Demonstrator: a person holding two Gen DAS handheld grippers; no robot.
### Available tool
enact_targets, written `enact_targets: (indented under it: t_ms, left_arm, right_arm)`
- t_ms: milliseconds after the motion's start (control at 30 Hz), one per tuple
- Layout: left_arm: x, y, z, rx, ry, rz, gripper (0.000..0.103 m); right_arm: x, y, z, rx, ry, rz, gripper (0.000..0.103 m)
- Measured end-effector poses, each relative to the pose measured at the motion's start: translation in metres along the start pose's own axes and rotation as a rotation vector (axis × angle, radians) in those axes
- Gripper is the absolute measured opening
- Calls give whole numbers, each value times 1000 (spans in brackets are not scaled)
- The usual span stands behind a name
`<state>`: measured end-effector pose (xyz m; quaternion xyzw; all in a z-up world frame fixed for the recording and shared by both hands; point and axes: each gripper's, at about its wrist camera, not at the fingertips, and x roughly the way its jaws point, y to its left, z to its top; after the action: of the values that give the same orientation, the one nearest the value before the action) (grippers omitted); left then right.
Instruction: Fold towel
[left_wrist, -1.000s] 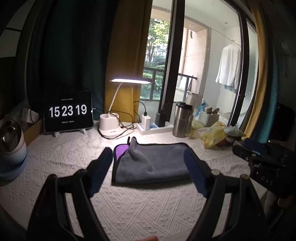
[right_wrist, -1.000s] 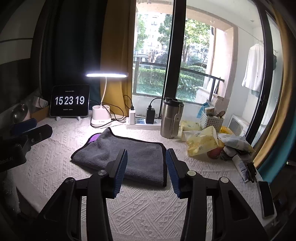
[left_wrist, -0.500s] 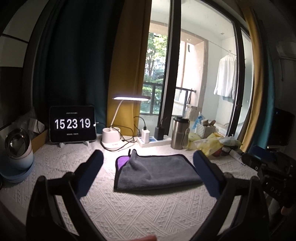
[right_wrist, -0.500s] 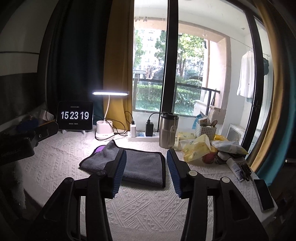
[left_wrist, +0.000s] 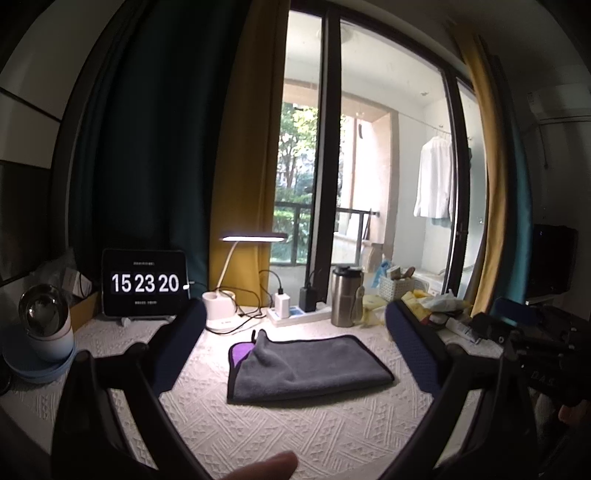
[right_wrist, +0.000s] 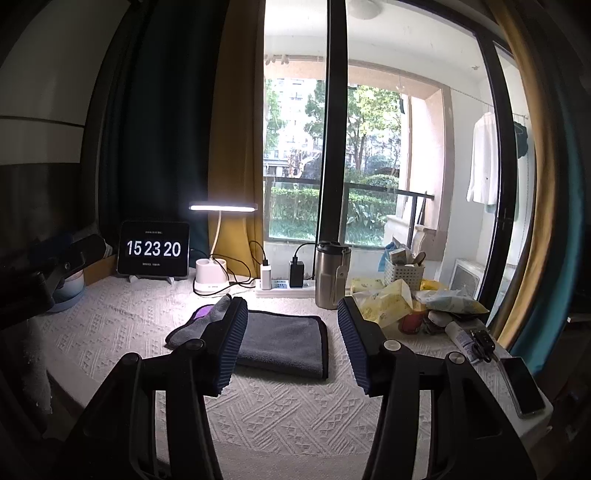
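Note:
A grey towel (left_wrist: 306, 365) with a black hem and a purple underside lies folded on the white textured tablecloth (left_wrist: 258, 432); it also shows in the right wrist view (right_wrist: 280, 339). My left gripper (left_wrist: 293, 328) is wide open and empty, held above the near side of the towel. My right gripper (right_wrist: 290, 328) is open and empty, also held back from the towel. The right gripper's body shows at the right edge of the left wrist view (left_wrist: 535, 350).
At the back stand a tablet clock (left_wrist: 144, 282), a lit desk lamp (left_wrist: 221, 314), a power strip with chargers (left_wrist: 295, 314) and a steel tumbler (left_wrist: 345, 295). Bags and a basket crowd the right side (right_wrist: 402, 291). A phone (right_wrist: 522, 386) lies at the right edge.
Both grippers have drawn back and tilted up, so the towel looks smaller and lower. The right gripper's jaws have opened a little wider. The towel has not moved.

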<state>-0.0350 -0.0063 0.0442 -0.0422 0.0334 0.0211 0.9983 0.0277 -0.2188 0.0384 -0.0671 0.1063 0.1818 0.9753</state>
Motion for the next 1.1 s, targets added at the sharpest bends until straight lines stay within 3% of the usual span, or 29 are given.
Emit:
enact_targets:
  t_ms: [300, 533, 1100]
  left_arm:
    - [-27, 6, -2, 39, -75, 13, 99]
    - [-37, 16, -5, 29, -105, 29, 99]
    - [-30, 12, -8, 40, -63, 33, 99]
  right_arm:
    - [-25, 11, 0, -24, -92, -2, 54]
    - [-30, 11, 1, -9, -113, -29, 62]
    - [-25, 11, -4, 14, -70, -27, 63]
